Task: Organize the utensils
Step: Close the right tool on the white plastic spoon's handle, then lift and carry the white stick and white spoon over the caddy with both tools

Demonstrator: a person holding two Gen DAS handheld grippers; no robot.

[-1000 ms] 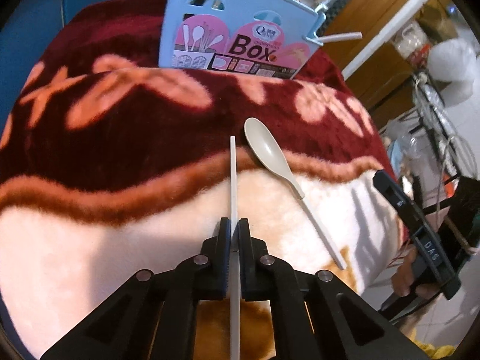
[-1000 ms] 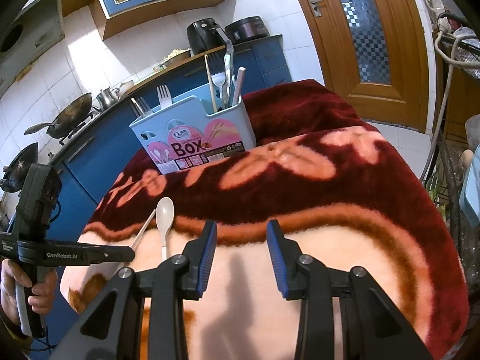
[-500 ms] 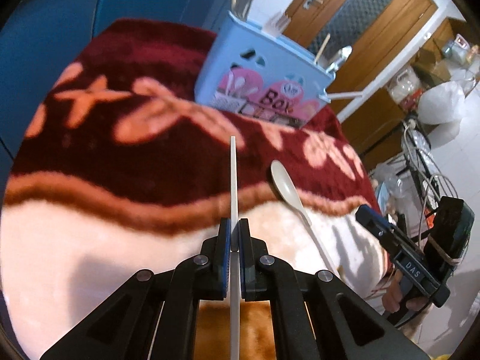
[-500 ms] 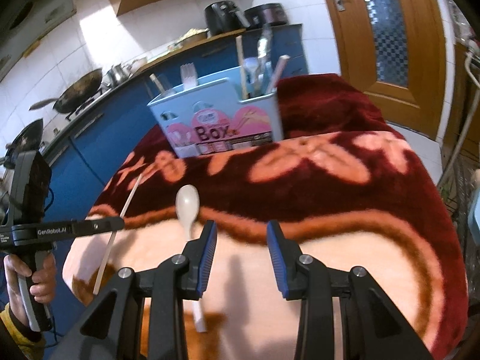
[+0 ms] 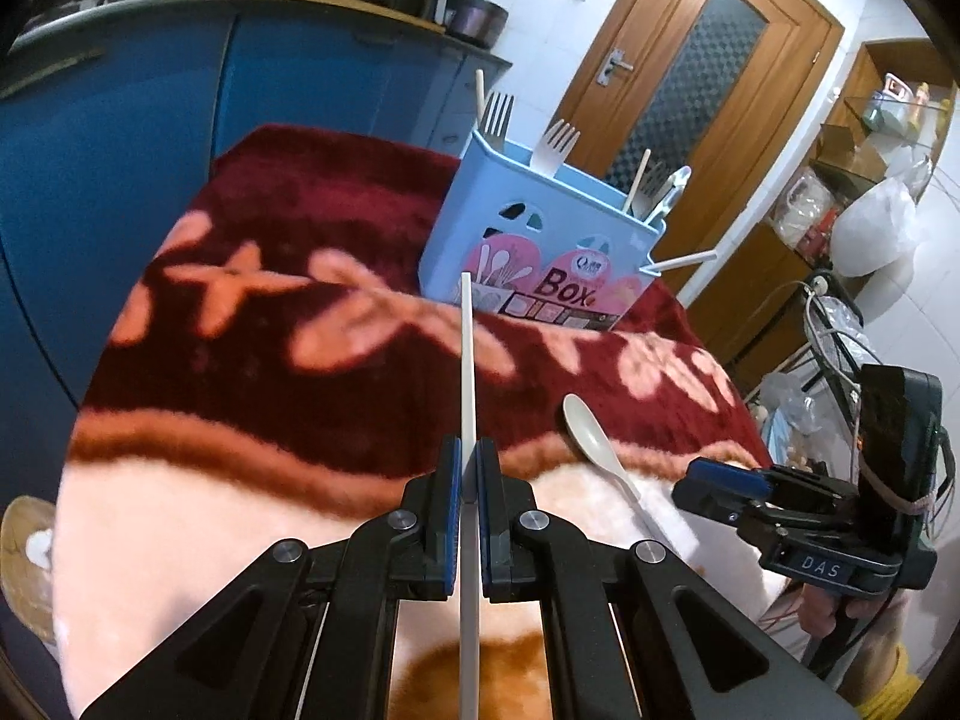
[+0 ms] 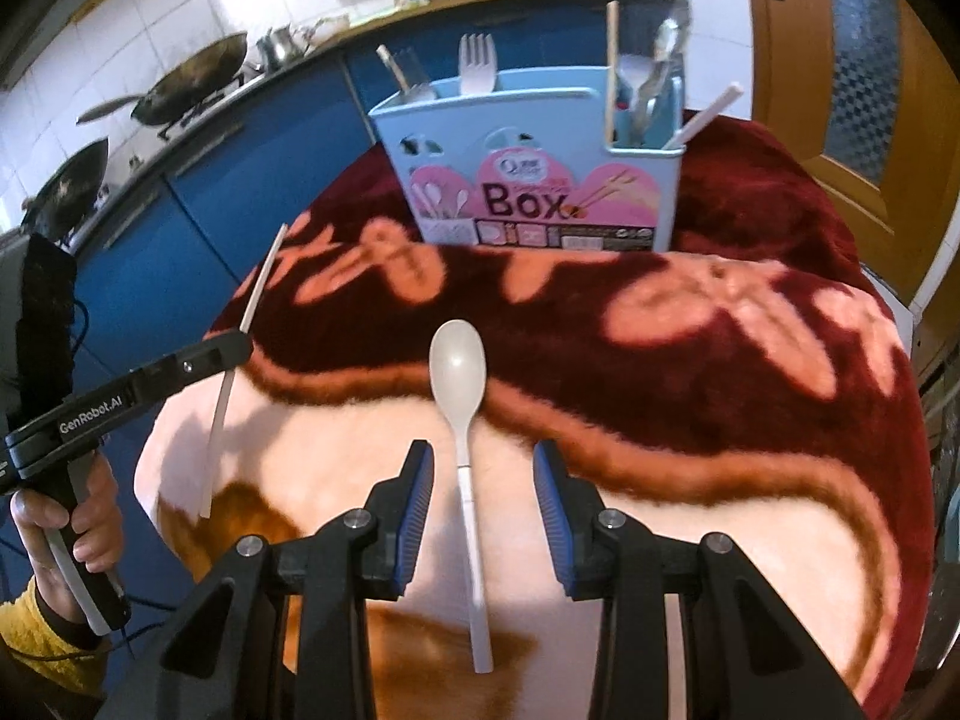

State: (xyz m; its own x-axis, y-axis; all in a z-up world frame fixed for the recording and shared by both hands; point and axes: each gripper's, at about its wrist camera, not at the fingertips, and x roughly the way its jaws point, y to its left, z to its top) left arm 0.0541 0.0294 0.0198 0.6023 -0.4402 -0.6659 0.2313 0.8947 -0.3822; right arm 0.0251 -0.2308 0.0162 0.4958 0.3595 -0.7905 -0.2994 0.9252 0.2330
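Both views ride on the grippers, looking along the fingers toward the box (image 5: 543,249) (image 6: 534,180) from low over the blanket (image 5: 288,312) (image 6: 690,372). The left view stands left of the box, the right view squarely before it. The 2 share box, spoon (image 5: 594,444) (image 6: 459,372) and blanket, each also catching the other gripper.

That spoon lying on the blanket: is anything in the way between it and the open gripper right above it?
Nothing visible blocks it. The spoon lies alone on the blanket, its handle running between the fingers of the open right gripper. The left gripper, holding a white chopstick, is off to the side.
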